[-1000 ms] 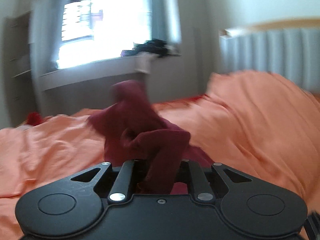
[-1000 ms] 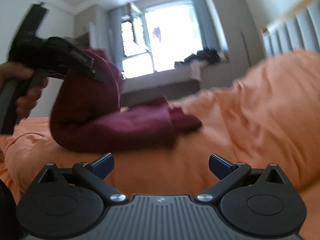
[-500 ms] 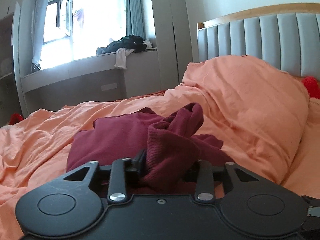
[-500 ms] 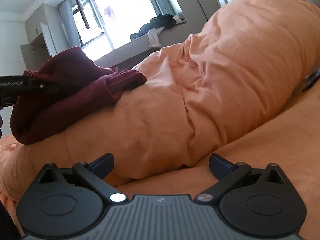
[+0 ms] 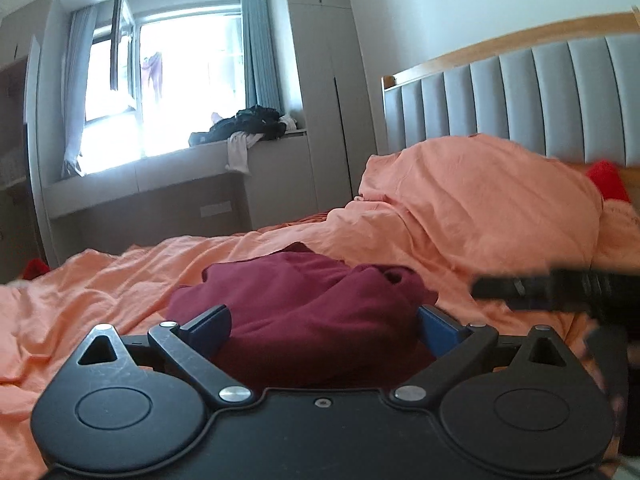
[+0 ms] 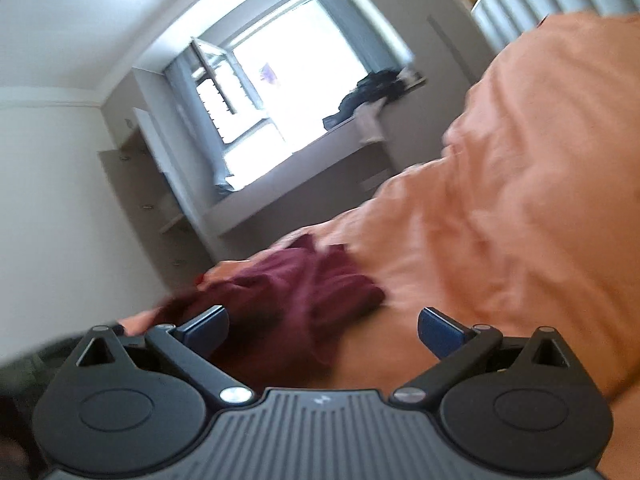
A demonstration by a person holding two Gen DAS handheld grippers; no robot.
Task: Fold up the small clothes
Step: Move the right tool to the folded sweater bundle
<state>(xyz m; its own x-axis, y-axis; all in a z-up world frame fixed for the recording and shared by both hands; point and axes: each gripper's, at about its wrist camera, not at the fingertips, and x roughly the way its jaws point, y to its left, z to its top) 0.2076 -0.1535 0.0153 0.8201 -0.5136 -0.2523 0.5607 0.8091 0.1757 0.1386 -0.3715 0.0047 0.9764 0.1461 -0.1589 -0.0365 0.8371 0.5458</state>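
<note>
Nearest the lens, the left gripper [image 5: 322,326] has its jaws spread wide, holding nothing; the maroon garment [image 5: 304,312] lies bunched between and just beyond its blue fingertips [image 5: 208,322]. The right gripper [image 6: 322,328] is likewise released, its view tilted and blurred, with the same garment heaped ahead toward its left fingertip. The garment sits on the orange duvet [image 5: 460,216] — a soft, rumpled knit, light by the look of it, limp and likely to sag or slide off a loose pinch. A hem or cuff edge seems the best place to take hold, one corner per gripper, rather than the thick middle — though which folds are edges cannot be told. Beyond rise the grey headboard [image 5: 520,96] and window [image 5: 172,92].
</note>
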